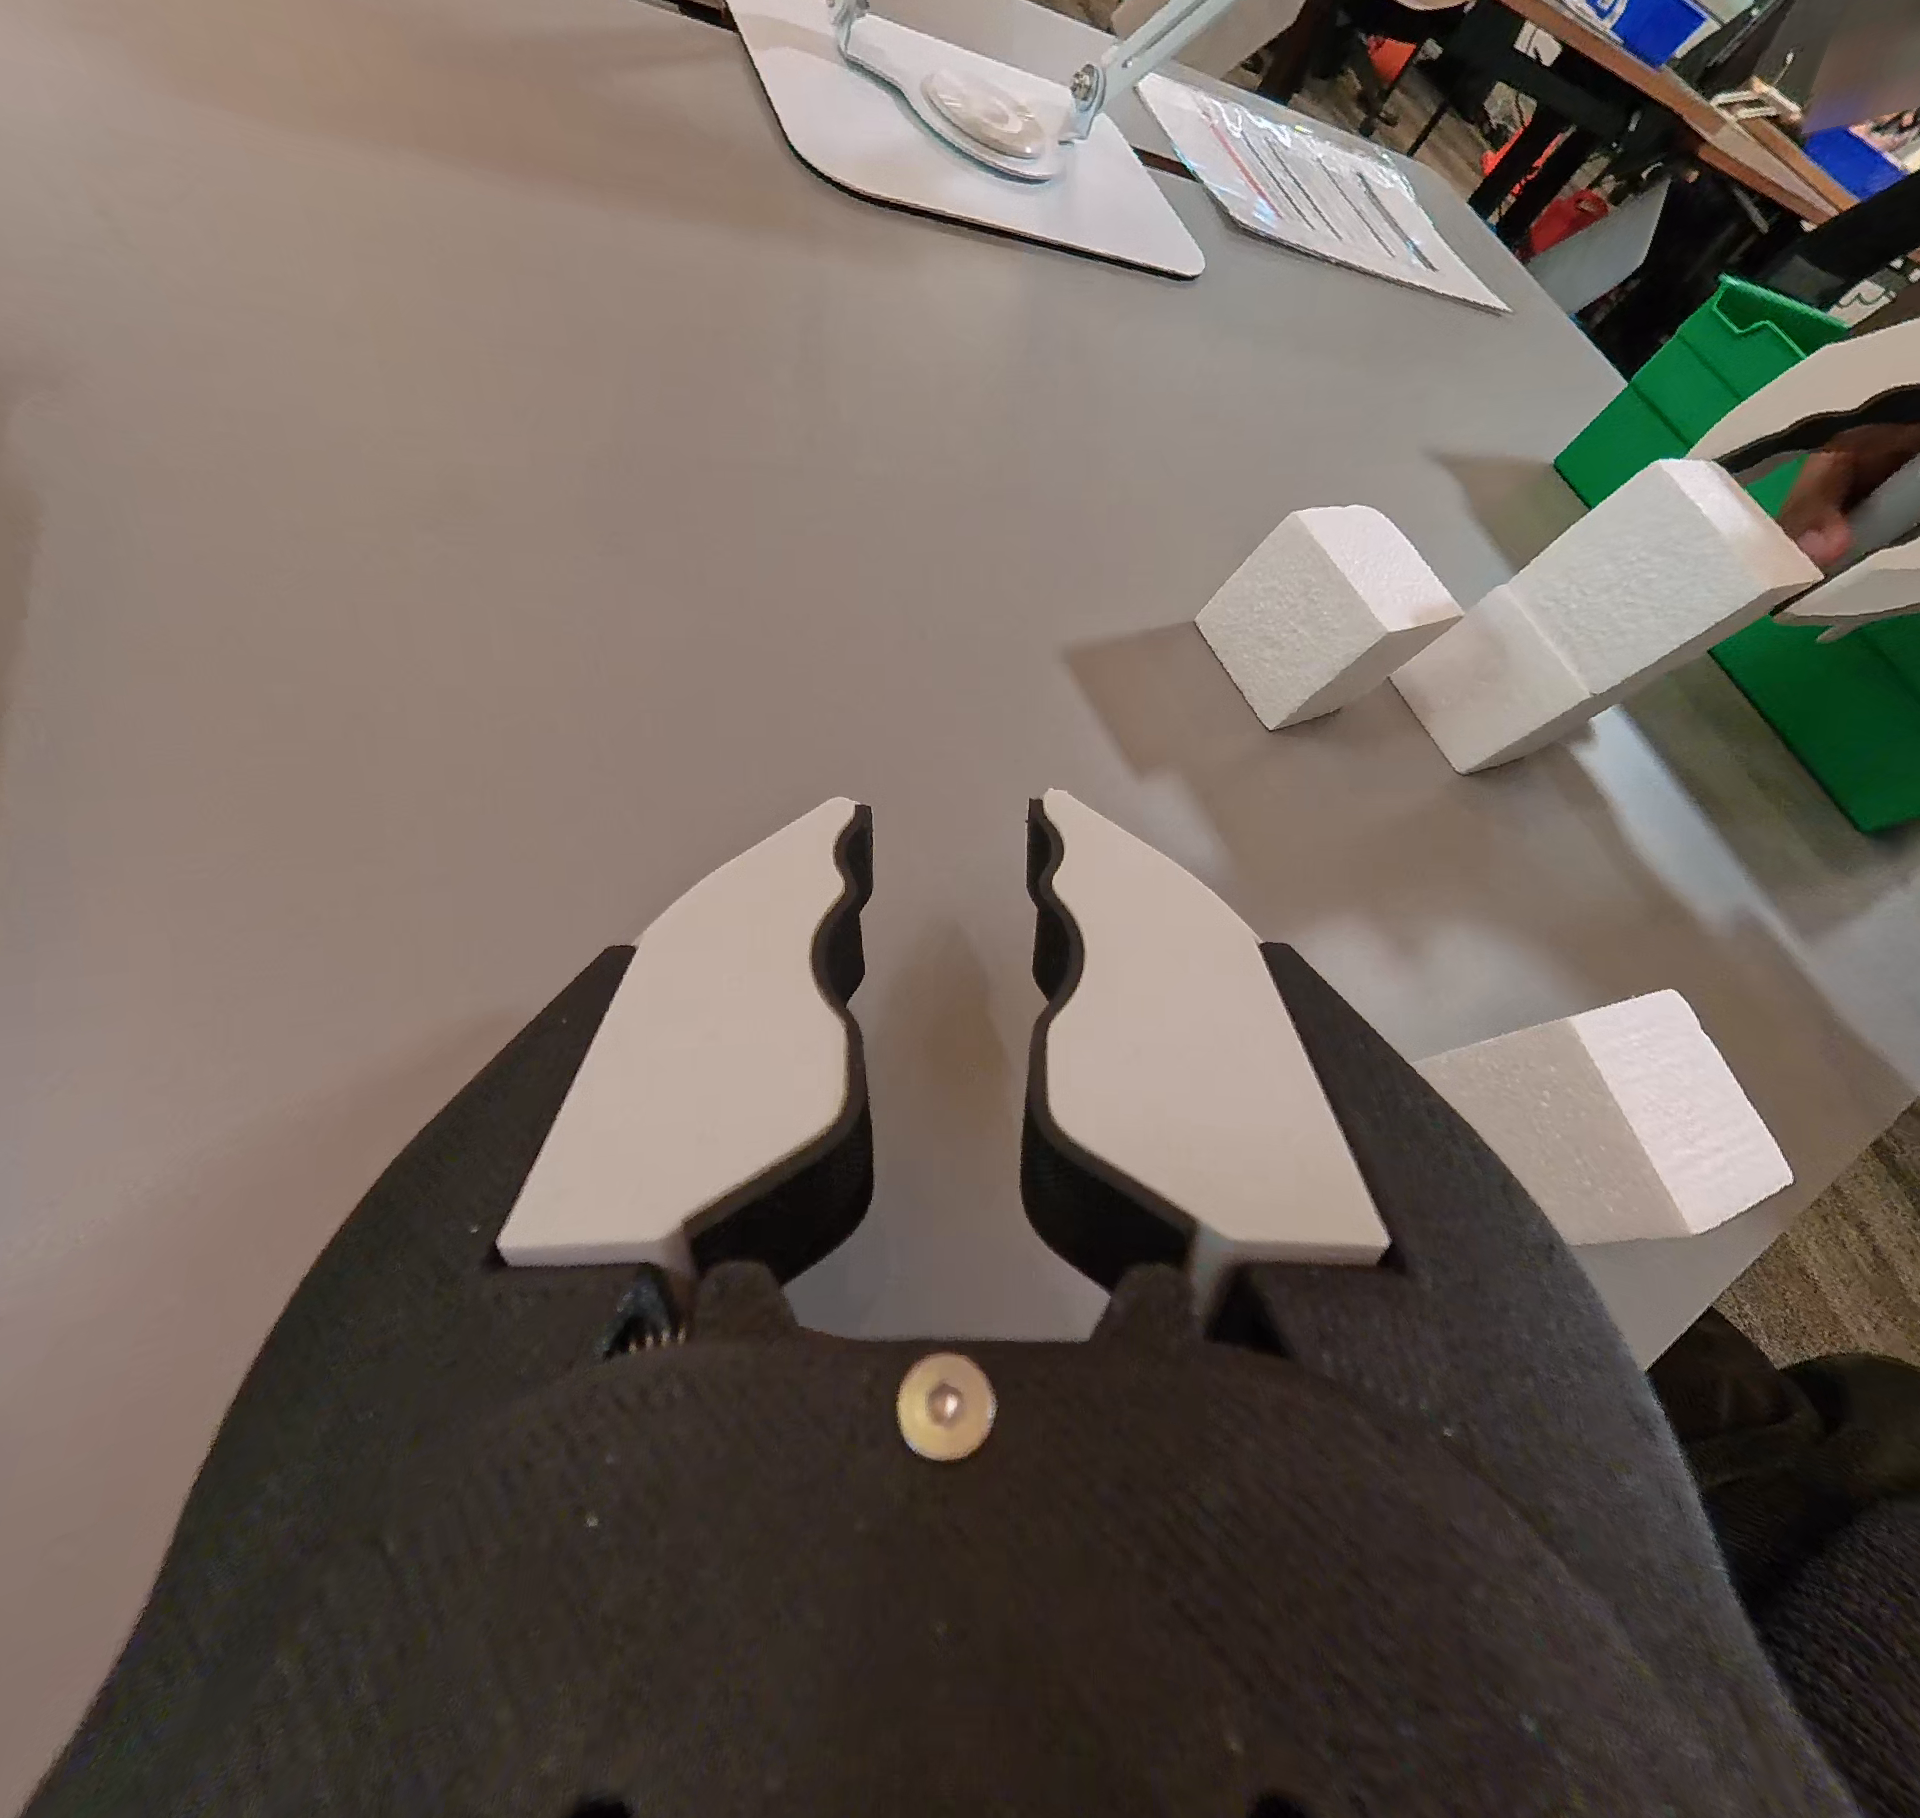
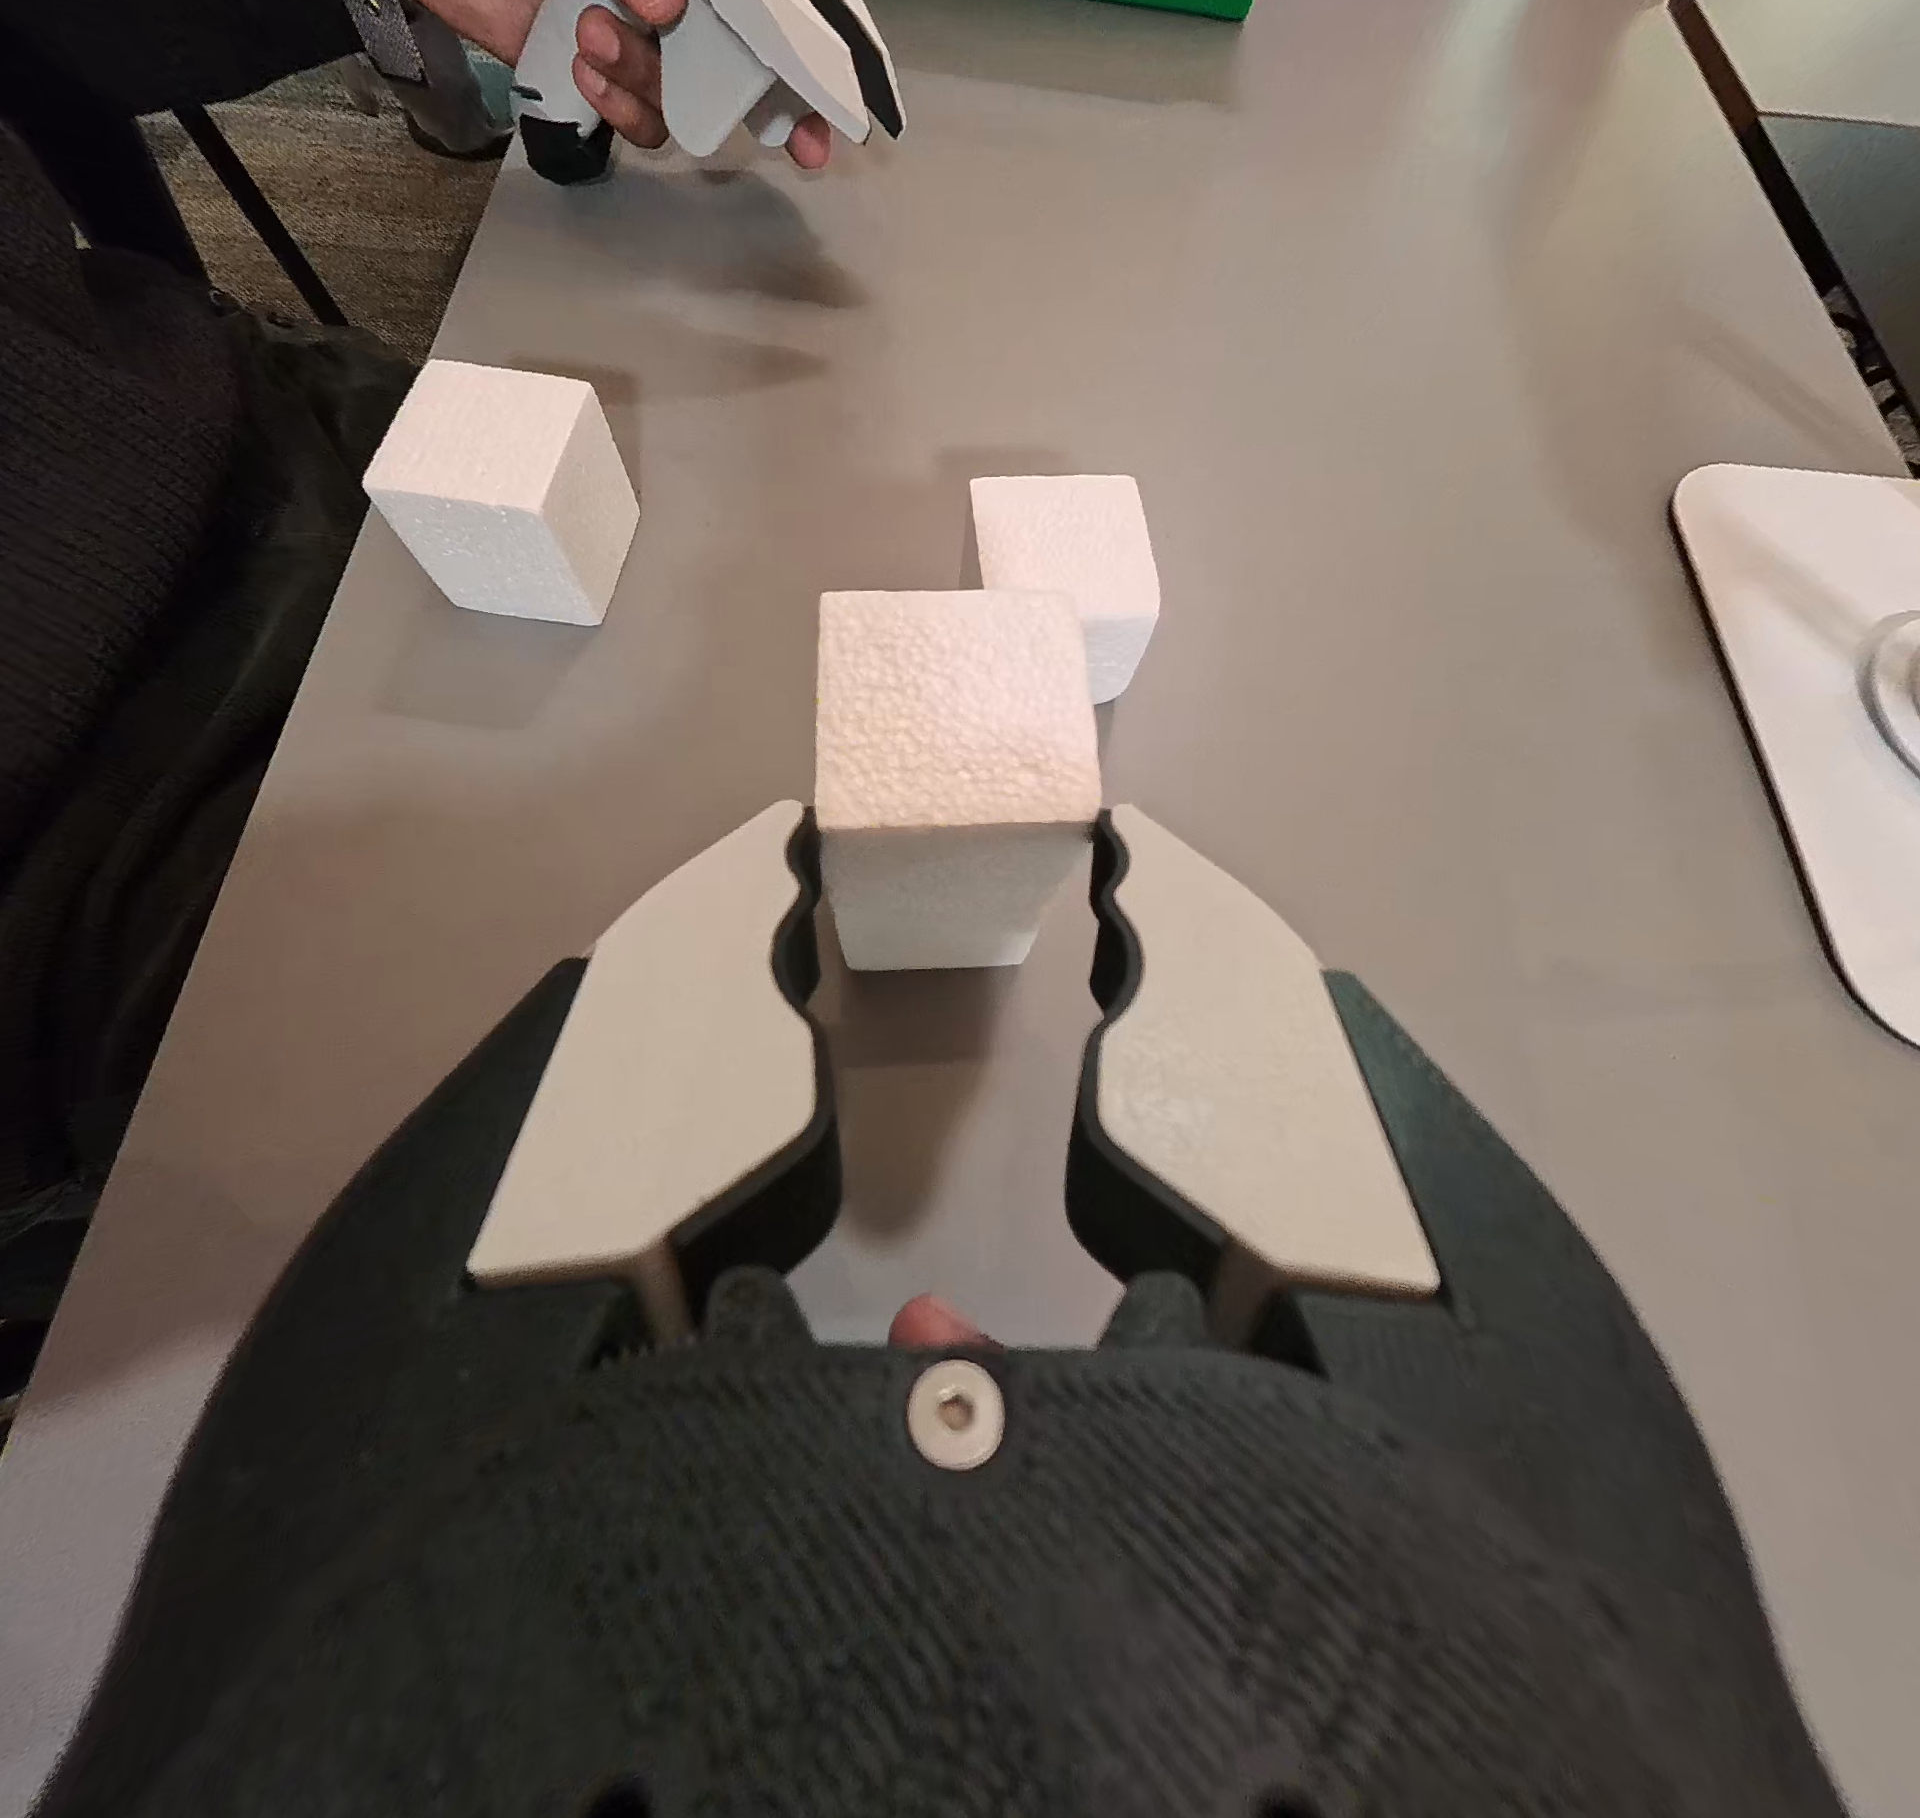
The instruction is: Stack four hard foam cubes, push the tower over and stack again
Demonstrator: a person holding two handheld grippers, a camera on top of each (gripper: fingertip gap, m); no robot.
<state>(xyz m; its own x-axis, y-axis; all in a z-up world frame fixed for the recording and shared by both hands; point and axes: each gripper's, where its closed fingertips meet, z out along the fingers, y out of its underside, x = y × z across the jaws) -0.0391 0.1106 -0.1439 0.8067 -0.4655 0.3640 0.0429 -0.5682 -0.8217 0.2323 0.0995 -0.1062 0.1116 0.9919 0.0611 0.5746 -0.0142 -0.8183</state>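
My right gripper is shut on a white foam block, fingertips pressed on its two sides. In the left wrist view this block sits on top of a second foam block, slightly offset, with the right gripper at its far end. A third foam block stands just behind the stack on the grey table. A fourth block stands near the table edge. My left gripper is open and empty above bare table; it also shows in the right wrist view, held in a hand.
A white base plate with a metal arm and a clear plastic sleeve of paper lie at the far side. A green bin stands beside the table. The table edge runs close by the blocks. Dark clothing borders that edge.
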